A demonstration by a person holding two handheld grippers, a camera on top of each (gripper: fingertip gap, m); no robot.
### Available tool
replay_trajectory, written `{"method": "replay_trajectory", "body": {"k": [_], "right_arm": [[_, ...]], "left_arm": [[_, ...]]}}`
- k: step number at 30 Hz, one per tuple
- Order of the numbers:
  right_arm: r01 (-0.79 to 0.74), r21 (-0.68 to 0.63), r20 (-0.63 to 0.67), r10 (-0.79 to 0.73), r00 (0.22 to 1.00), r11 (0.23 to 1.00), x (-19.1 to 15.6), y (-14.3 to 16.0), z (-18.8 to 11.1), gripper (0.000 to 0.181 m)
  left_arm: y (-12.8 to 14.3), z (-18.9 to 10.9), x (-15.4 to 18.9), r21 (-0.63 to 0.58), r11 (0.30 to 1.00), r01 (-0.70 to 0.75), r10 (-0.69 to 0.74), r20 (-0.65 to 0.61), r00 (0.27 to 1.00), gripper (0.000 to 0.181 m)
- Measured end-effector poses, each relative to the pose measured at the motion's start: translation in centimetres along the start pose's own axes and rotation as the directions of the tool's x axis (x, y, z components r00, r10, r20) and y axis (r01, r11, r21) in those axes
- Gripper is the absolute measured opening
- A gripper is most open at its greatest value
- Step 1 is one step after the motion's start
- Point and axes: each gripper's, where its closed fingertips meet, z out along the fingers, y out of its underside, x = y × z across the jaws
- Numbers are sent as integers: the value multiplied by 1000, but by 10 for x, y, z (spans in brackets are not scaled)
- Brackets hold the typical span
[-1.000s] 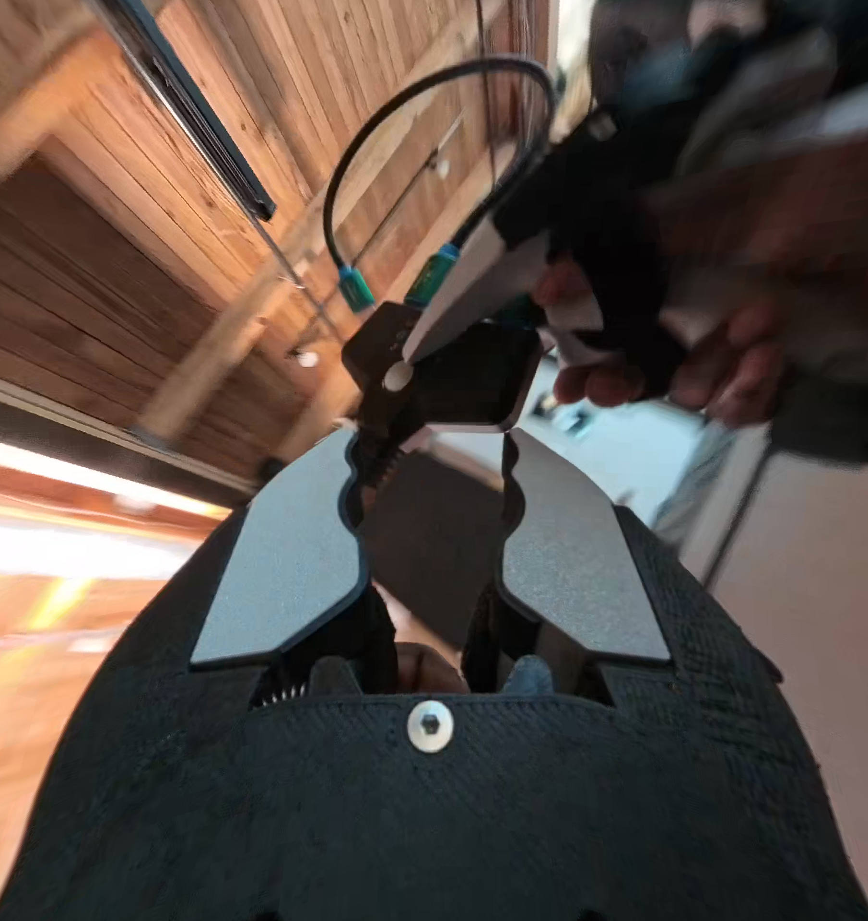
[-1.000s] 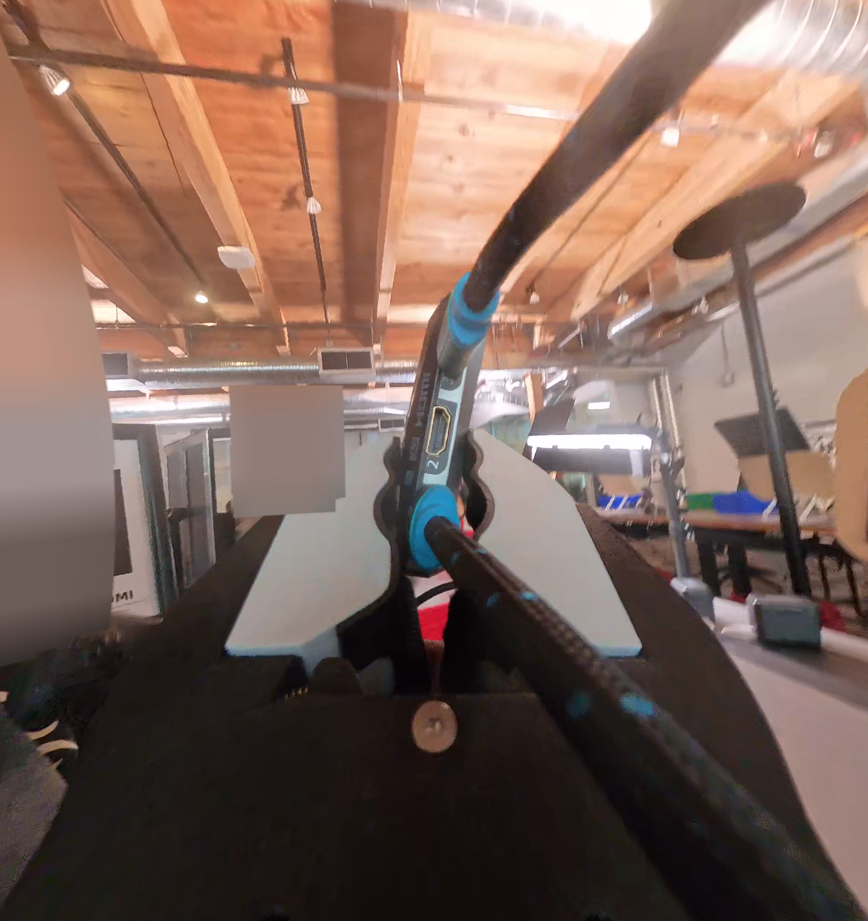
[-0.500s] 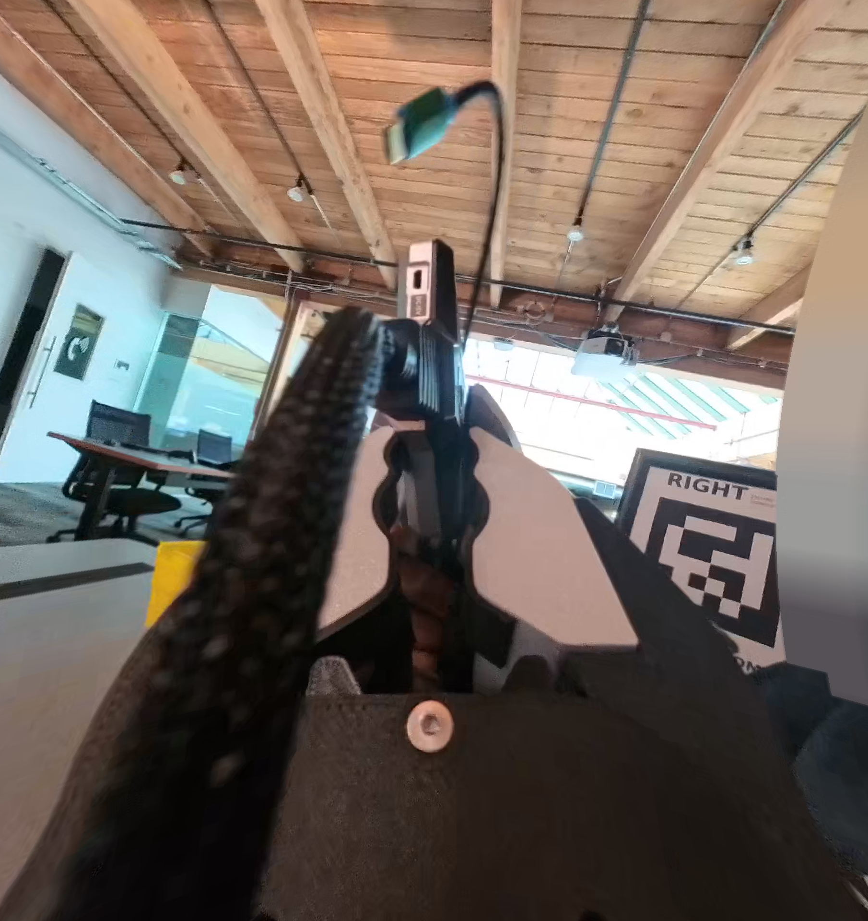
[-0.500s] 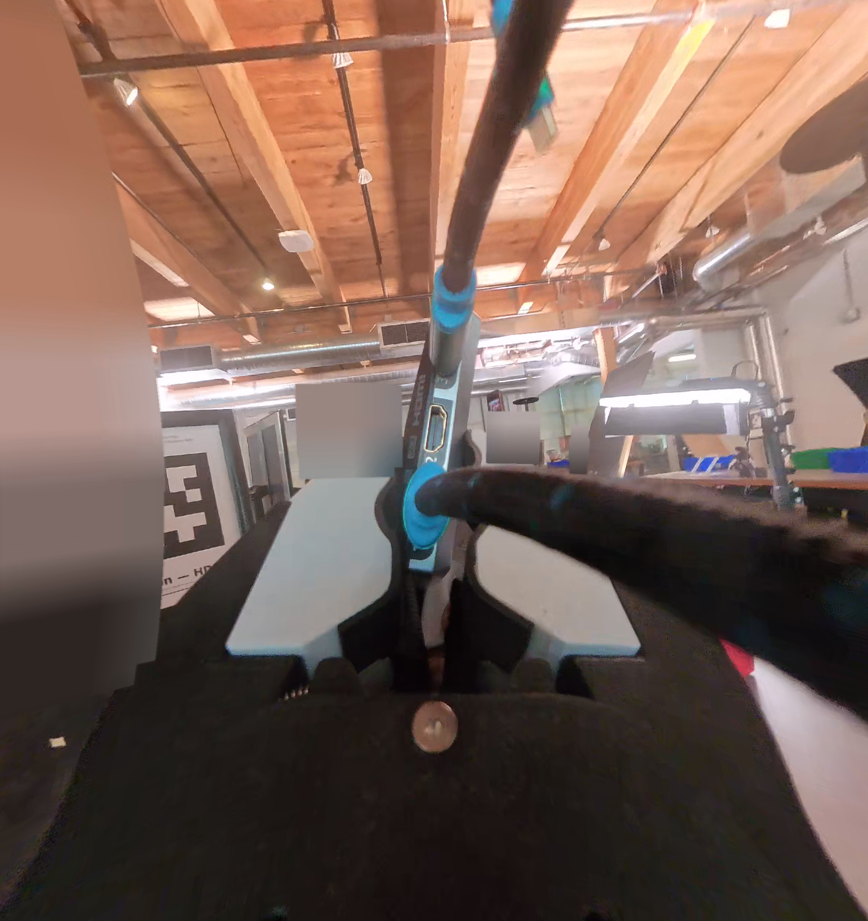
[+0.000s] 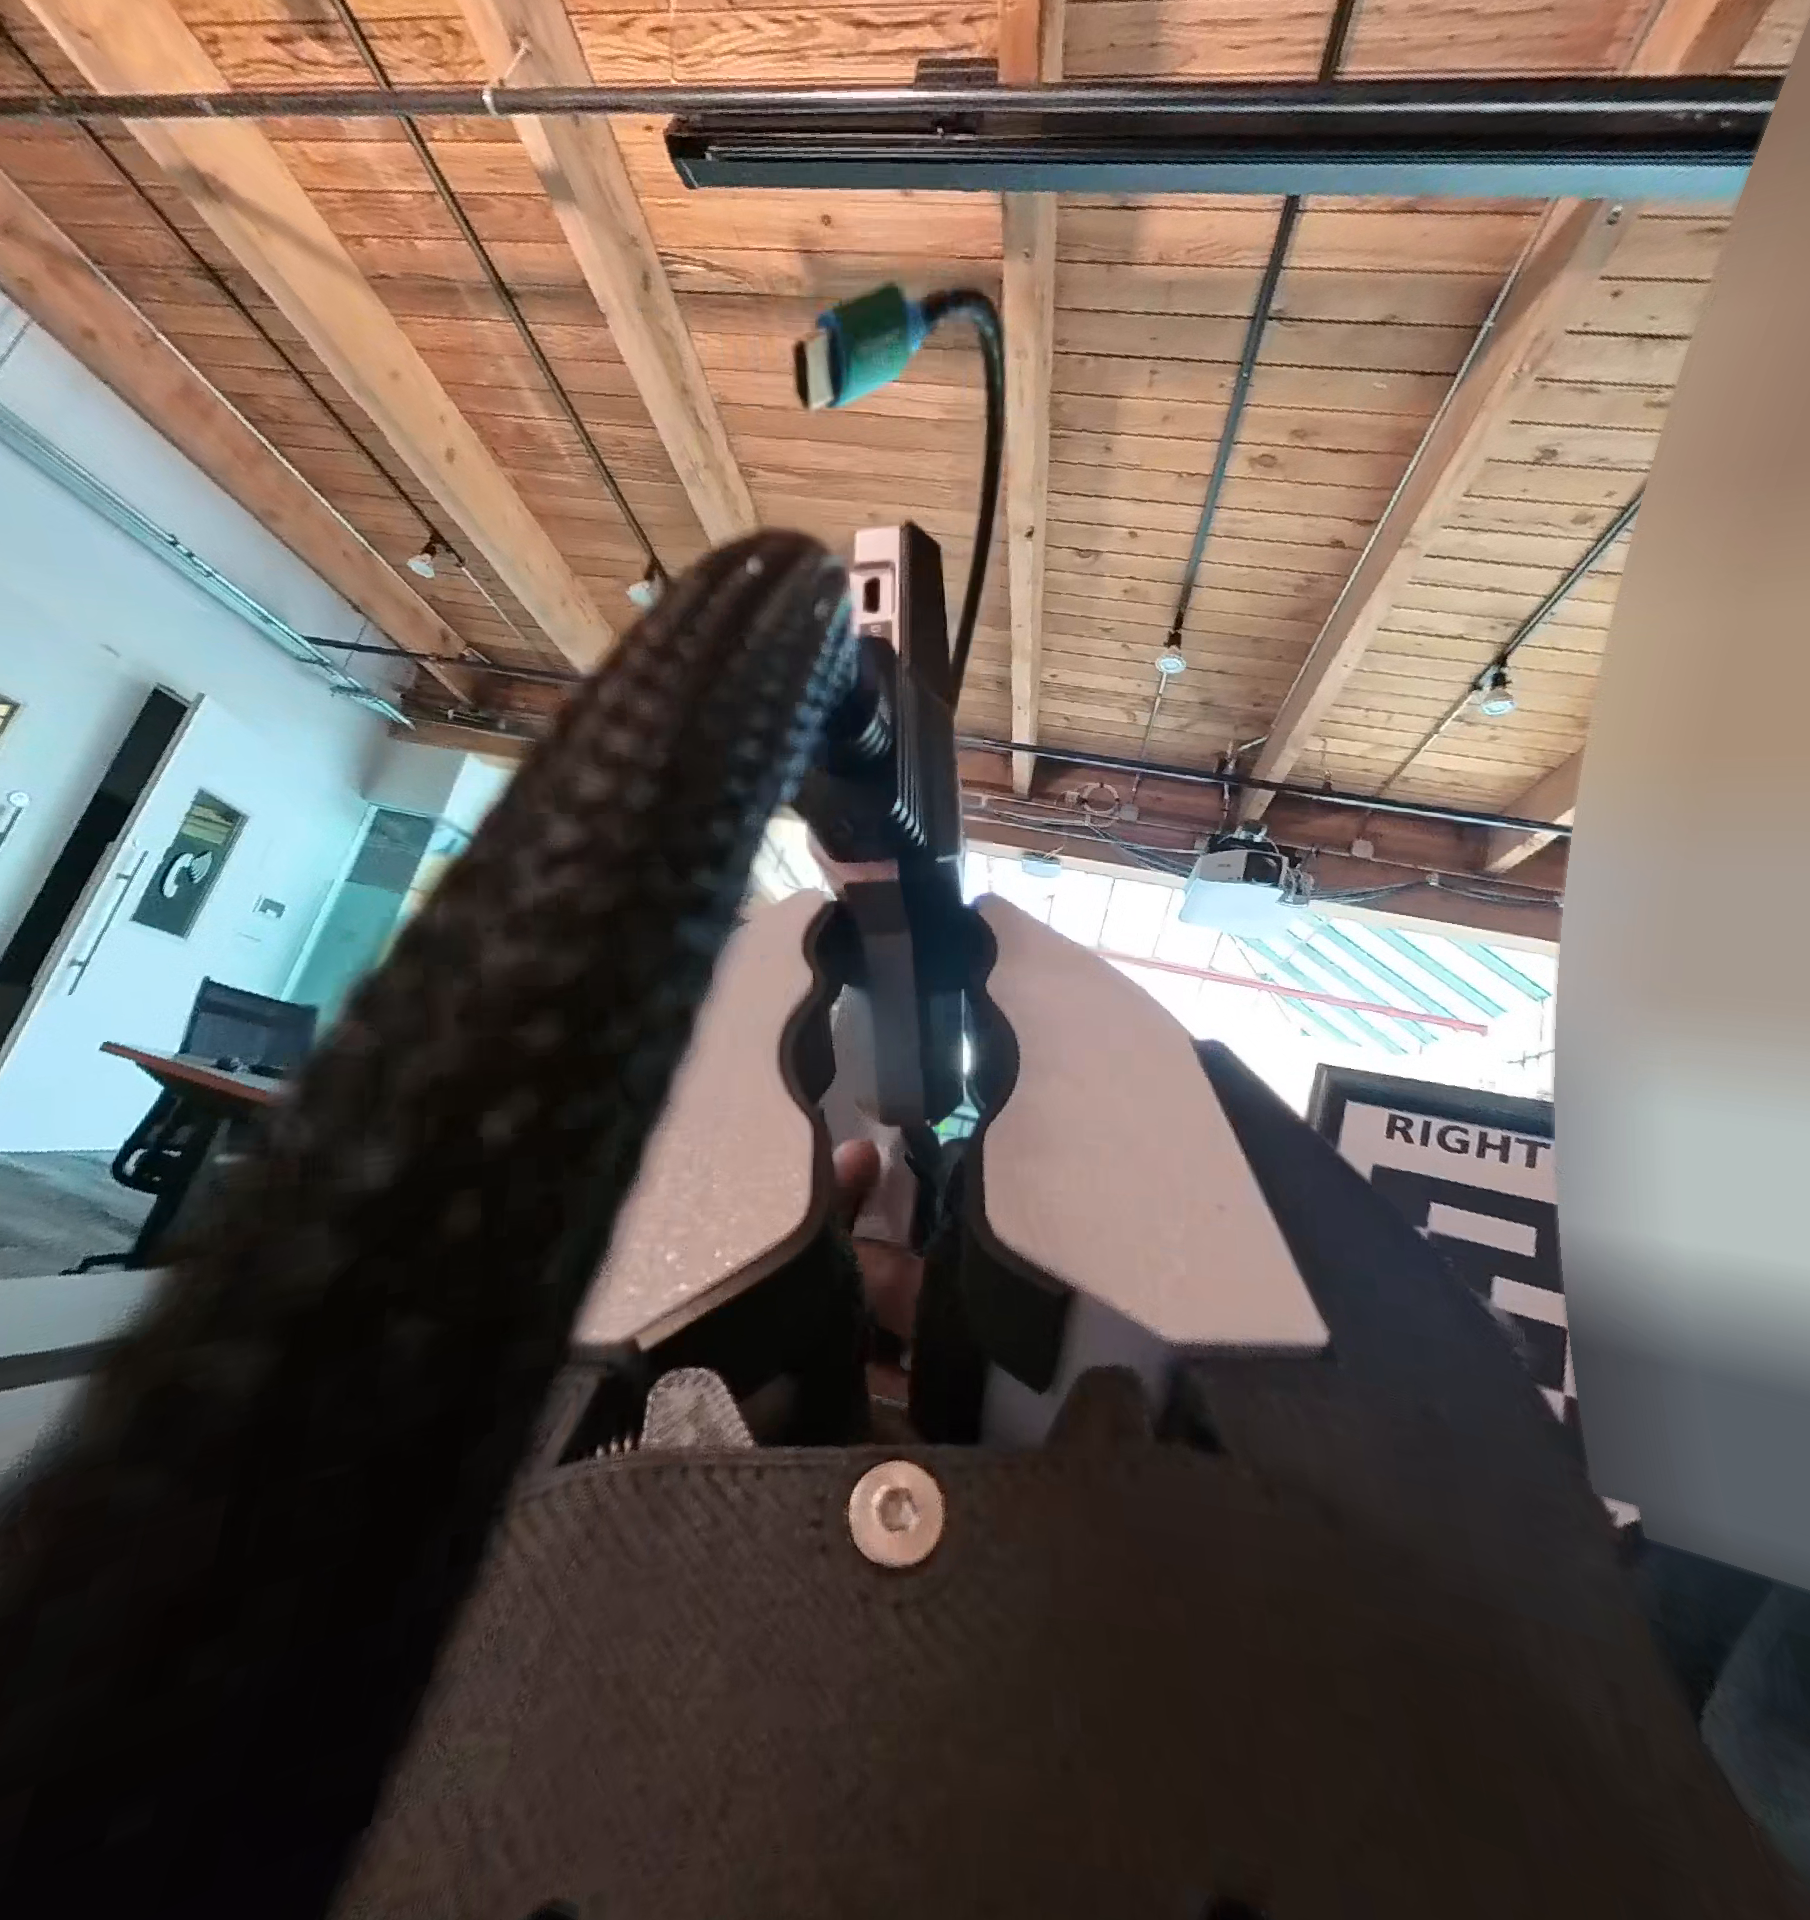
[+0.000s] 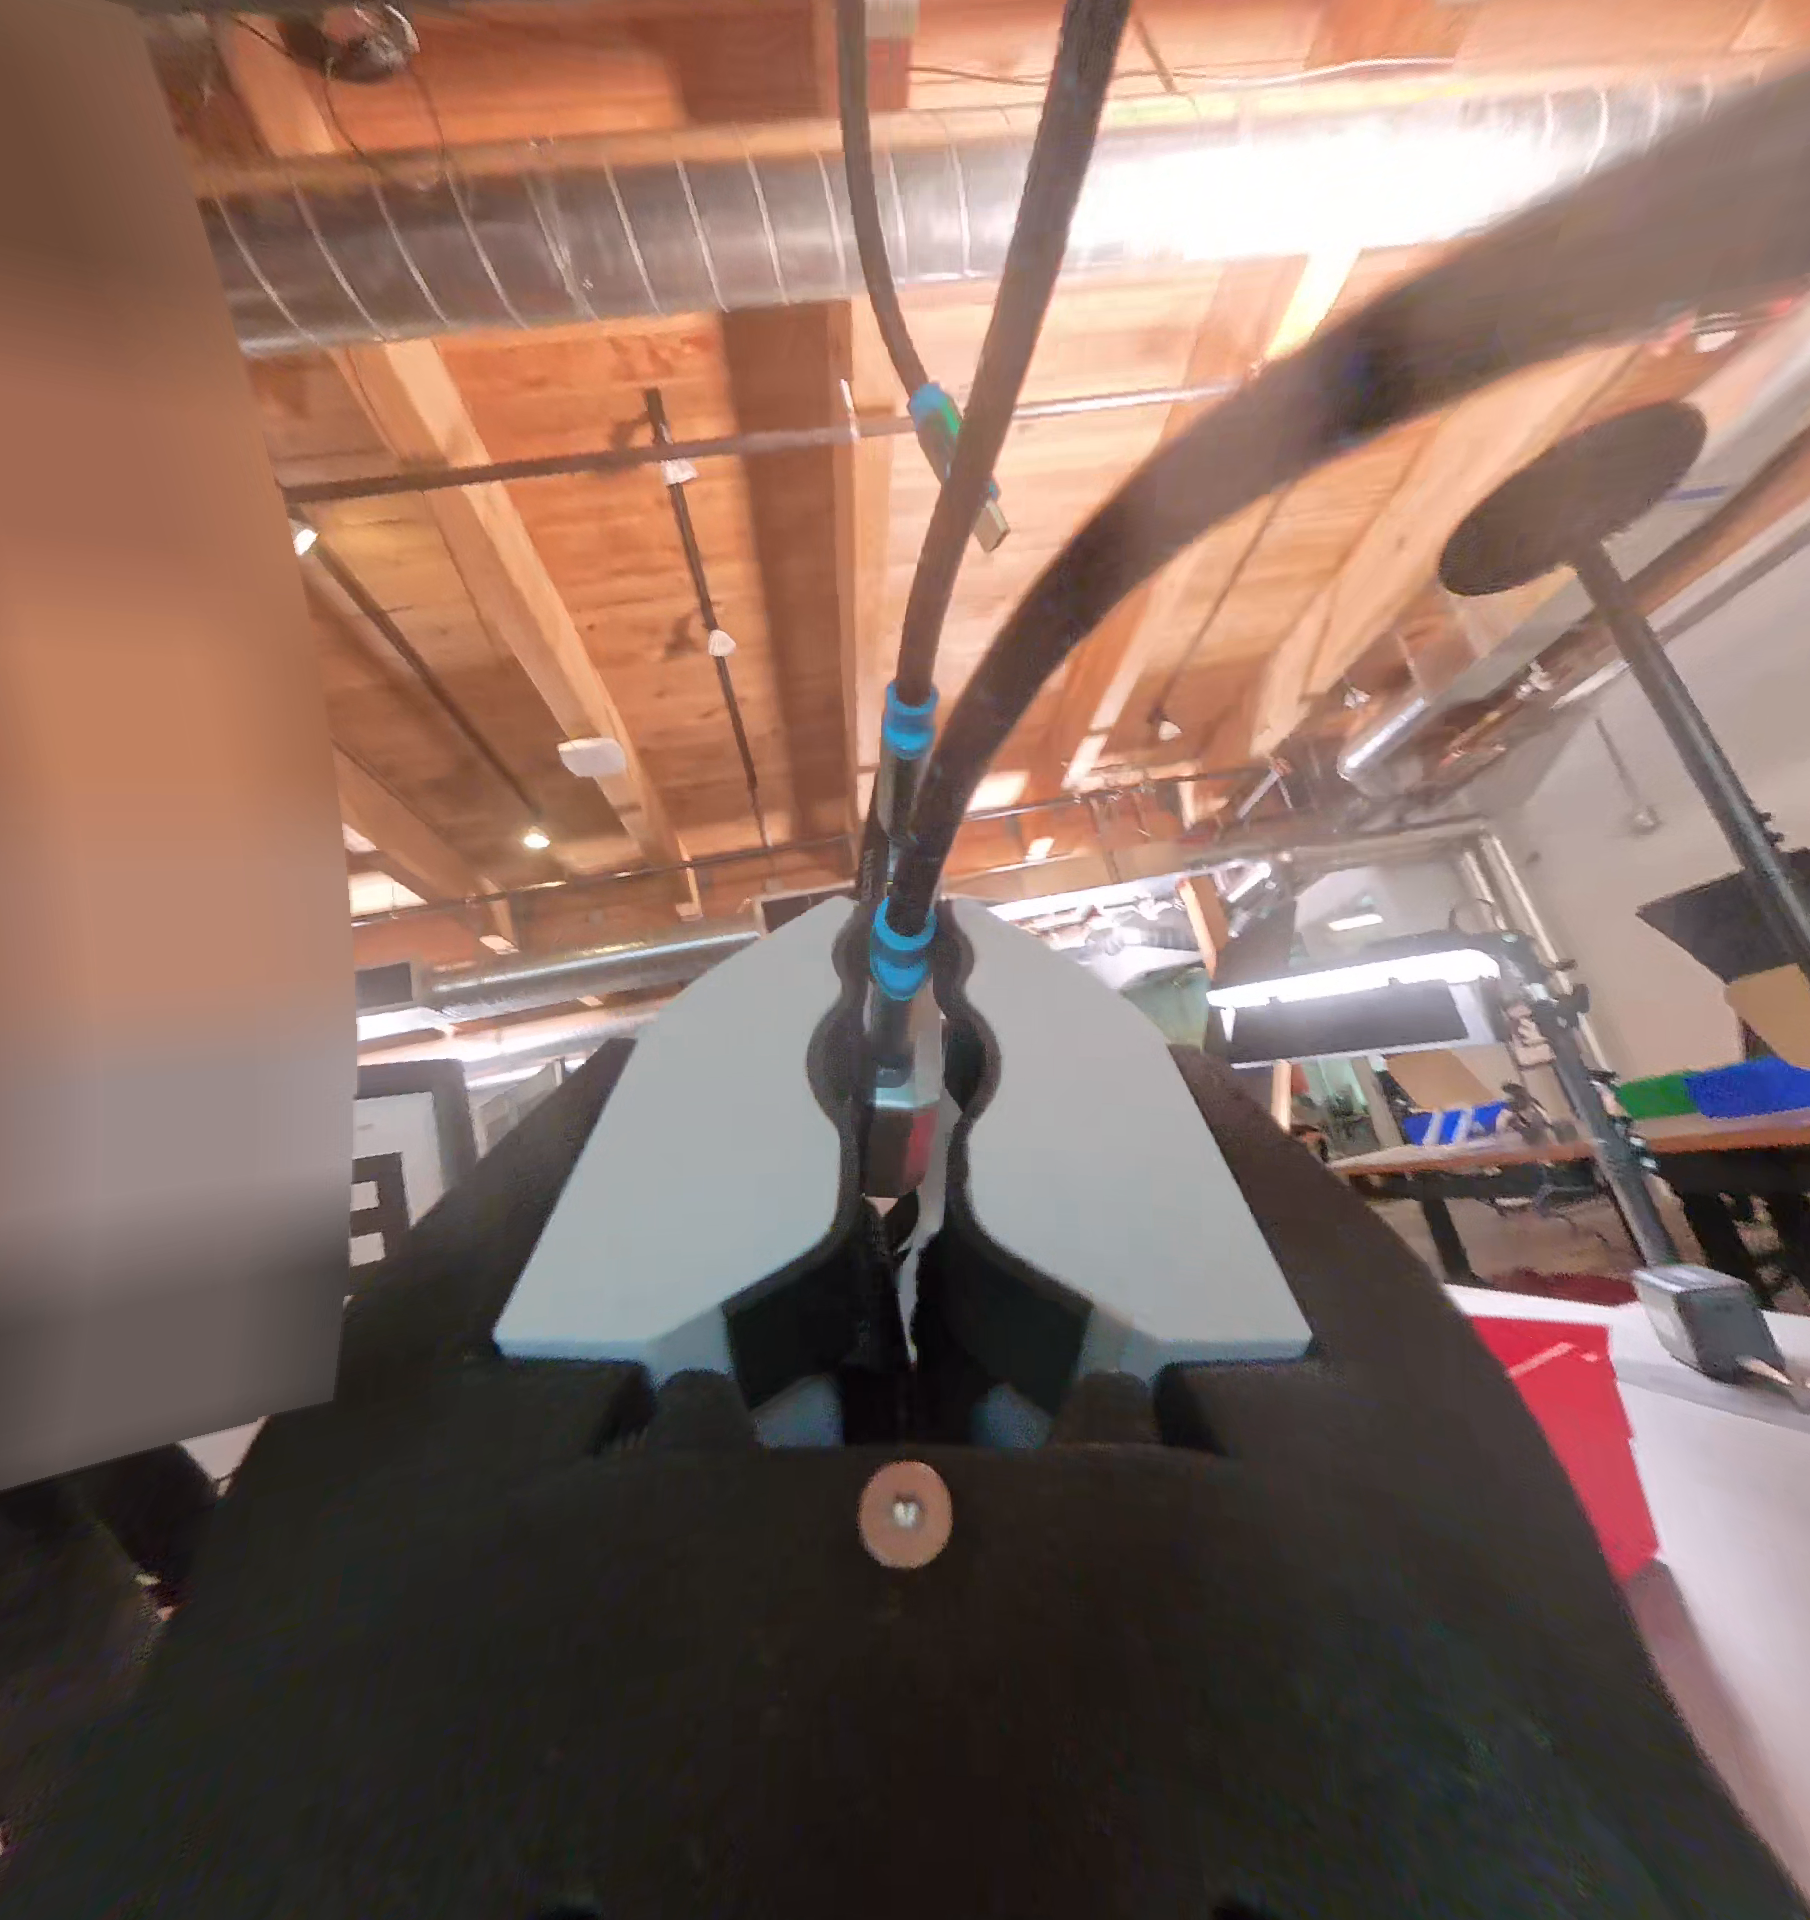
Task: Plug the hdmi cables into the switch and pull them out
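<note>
Looking up through both wrist cameras, I mostly see the wooden ceiling (image 5: 1140,436) with its beams, and in the right wrist view a silver duct (image 6: 589,239) crossing it.

Below that, in the right wrist view, a white table (image 6: 1732,1507) carries a red sheet (image 6: 1576,1444) and a small grey device (image 6: 1706,1320), with a black stand (image 6: 1649,665) rising beside them.

In the left wrist view, a thick braided black cable (image 5: 527,1039) sweeps up from the lower left across my left gripper (image 5: 901,997) and ends in a ribbed black plug seated in the side of the switch (image 5: 906,790).

My left gripper has its pale fingers (image 5: 1119,1132) drawn in narrow on the lower end of that switch, which stands nearly upright, a slim dark box with a lighter edge showing one empty port near its top.

From behind the switch a thin black lead arcs up and over to a loose teal plug (image 5: 859,348), hanging free against the ceiling and well apart from any port.

In the right wrist view, my right gripper (image 6: 906,997) is pinched close on a blue-collared plug (image 6: 901,997); its braided cable (image 6: 994,436) runs up out of frame.

Right behind it sits a second blue-collared connector (image 6: 906,727), and I cannot tell whether the two touch.

A teal plug (image 6: 948,436) on a thin lead dangles higher up.
</note>
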Motion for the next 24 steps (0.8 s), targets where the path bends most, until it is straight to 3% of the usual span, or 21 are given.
{"method": "replay_trajectory", "body": {"k": [1,7,12,16,24], "right_arm": [[-11,2,13,11,1000,1000,-2,1,0,12],[12,20,27,-12,1000,1000,-6,6,3,12],[-20,71,37,17,999,997,-7,2,1,12],[27,46,27,-29,999,999,-11,8,2,12],[10,71,-2,-9,1000,997,-4,10,-1,15]], "left_arm": [[0,-1,1,15,1000,4,-4,-11,1000,20],[-6,-7,-2,157,980,118,-113,-40,993,21],[-2,-5,-1,144,973,180,-177,-35,984,22],[10,1,5,45,994,101,-101,-6,995,32],[13,0,-1,10,996,85,-85,30,996,22]]}}
